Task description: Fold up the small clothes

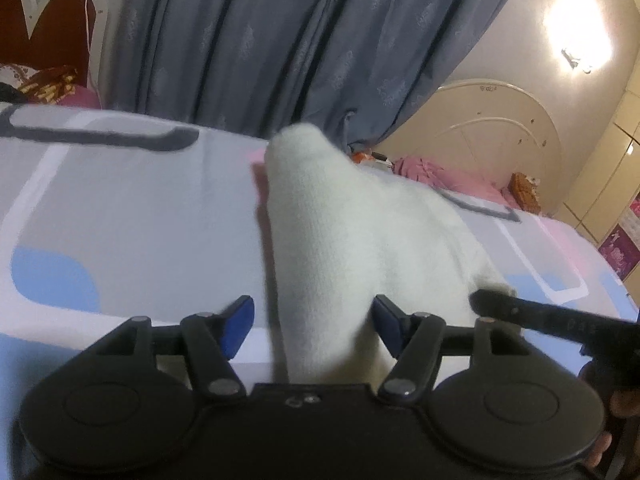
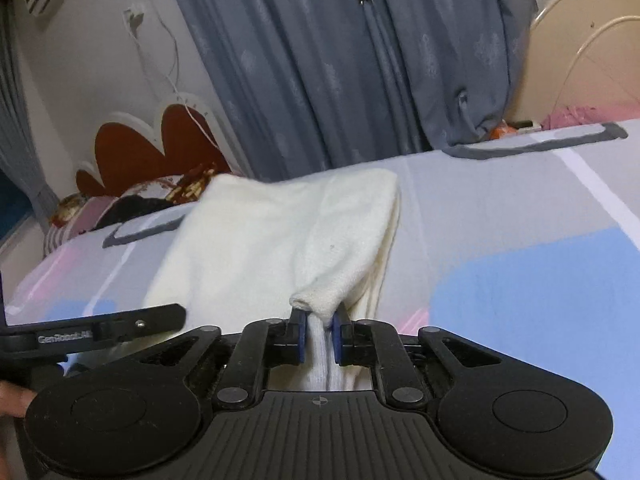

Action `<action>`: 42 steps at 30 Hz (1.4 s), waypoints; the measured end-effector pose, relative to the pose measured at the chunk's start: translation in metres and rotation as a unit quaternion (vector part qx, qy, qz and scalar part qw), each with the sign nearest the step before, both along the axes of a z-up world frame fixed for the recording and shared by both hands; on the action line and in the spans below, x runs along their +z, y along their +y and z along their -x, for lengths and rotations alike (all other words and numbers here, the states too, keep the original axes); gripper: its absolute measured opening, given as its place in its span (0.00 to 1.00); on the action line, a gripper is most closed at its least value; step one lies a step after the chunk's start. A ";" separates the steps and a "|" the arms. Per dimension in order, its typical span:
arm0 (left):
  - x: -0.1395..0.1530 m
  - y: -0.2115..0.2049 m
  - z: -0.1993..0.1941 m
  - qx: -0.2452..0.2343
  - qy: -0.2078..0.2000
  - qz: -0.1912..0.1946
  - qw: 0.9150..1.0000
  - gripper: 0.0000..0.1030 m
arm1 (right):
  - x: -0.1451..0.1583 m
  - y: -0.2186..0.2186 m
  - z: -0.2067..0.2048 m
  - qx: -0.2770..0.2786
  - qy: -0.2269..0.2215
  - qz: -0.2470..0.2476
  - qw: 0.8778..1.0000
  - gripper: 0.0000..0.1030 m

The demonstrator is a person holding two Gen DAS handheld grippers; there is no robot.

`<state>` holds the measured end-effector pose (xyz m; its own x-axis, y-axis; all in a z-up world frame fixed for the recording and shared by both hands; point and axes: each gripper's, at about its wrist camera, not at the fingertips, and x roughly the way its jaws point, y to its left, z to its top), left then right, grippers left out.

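Observation:
A white knit garment point(image 1: 360, 232) lies raised in a hump on the patterned bedsheet point(image 1: 120, 208). My left gripper point(image 1: 312, 304) is open, and a fold of the garment runs between its blue pads without being pinched. A black finger point(image 1: 520, 312) of my right gripper rests at the garment's near right edge. In the right wrist view the garment point(image 2: 272, 240) is spread over the sheet point(image 2: 520, 240). My right gripper point(image 2: 320, 312) is shut on its near corner, which bunches up between the pads. A finger point(image 2: 136, 326) of the left gripper lies over the cloth's left edge.
Blue-grey curtains point(image 1: 260, 40) hang behind the bed. A cream headboard point(image 1: 492, 128) with pink bedding point(image 1: 460, 176) stands at the right. A red and white headboard point(image 2: 160, 148) and pillows point(image 2: 120, 208) sit at the far left. Part of a hand point(image 2: 12, 396) shows at the left edge.

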<state>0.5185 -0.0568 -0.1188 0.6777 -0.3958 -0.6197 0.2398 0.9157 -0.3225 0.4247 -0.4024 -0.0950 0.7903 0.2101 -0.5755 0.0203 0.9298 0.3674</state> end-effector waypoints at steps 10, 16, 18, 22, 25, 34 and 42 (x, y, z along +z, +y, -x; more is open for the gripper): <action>0.020 -0.047 -0.059 -0.072 -0.032 0.005 0.997 0.59 | 0.027 0.010 -0.039 -0.001 -0.033 0.075 0.997 0.07; 0.011 -0.051 -0.055 -0.074 -0.039 -0.022 0.996 0.57 | 0.003 0.015 -0.056 0.009 0.020 0.121 0.992 0.07; 0.020 -0.049 -0.036 -0.071 -0.061 -0.038 0.995 0.61 | 0.012 0.014 -0.040 0.007 0.005 0.121 0.993 0.07; 0.017 -0.047 0.013 -0.061 -0.086 -0.082 0.991 0.65 | 0.018 0.018 -0.001 0.028 -0.022 0.124 0.992 0.07; 0.001 -0.047 0.041 -0.061 -0.078 -0.121 0.988 0.65 | 0.009 0.030 0.024 0.040 -0.012 0.127 0.991 0.07; -0.006 -0.017 0.094 -0.036 -0.048 -0.101 0.993 0.67 | 0.014 0.049 0.091 0.027 -0.021 0.138 0.990 0.07; -0.004 -0.016 0.108 -0.029 -0.033 -0.131 0.990 0.69 | -0.001 0.068 0.103 0.046 0.025 0.159 0.986 0.07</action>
<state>0.4109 -0.0731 -0.1232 0.7005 -0.2665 -0.6620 0.3071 0.9500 -0.0575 0.3217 -0.3343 -0.0962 0.7447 0.0820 -0.6624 -0.0593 0.9966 0.0567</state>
